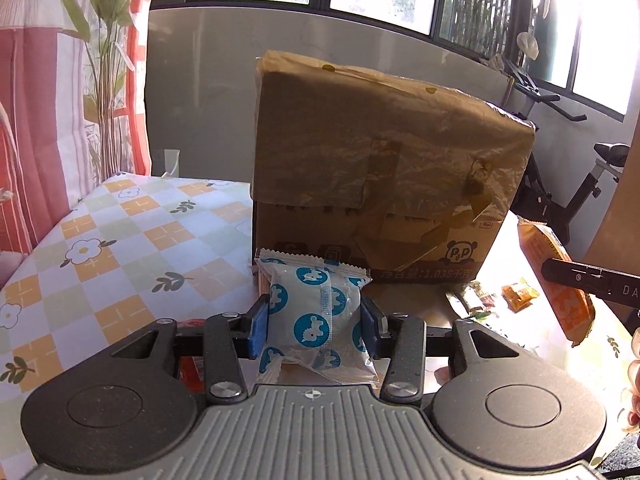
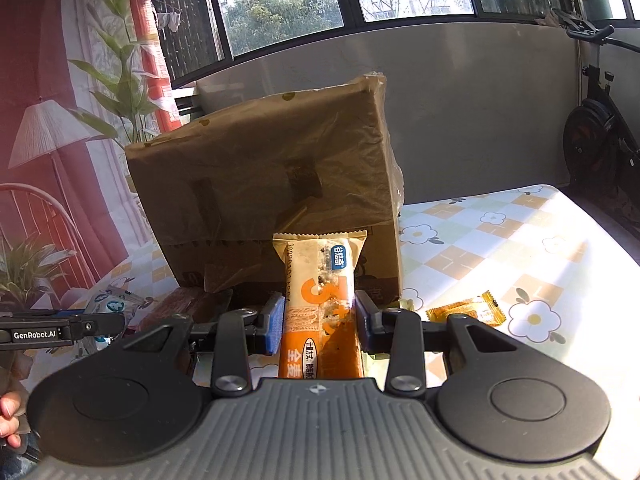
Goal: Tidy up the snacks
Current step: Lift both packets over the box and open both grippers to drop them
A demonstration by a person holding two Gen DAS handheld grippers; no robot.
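My left gripper (image 1: 315, 314) is shut on a white snack pack with blue round prints (image 1: 308, 280), its blue pads pressing both sides, held above the checked tablecloth (image 1: 120, 240). My right gripper (image 2: 319, 312) is shut on a long orange cereal bar (image 2: 320, 264) that stands upright between the pads. Both point at a taped cardboard box (image 1: 380, 152) straight ahead, whose near flap stands up (image 2: 272, 168). In the left wrist view the orange bar (image 1: 536, 240) shows at the right edge. The right wrist view catches the blue-print pack (image 2: 112, 302) at its left.
Loose snacks lie in front of the box: an orange candy (image 1: 520, 294), dark green wrappers (image 1: 476, 300), an orange packet (image 2: 468, 312), a brown packet (image 2: 192, 304) and a red one (image 1: 192, 364). An exercise bike (image 1: 580, 184) stands beyond the table's right side.
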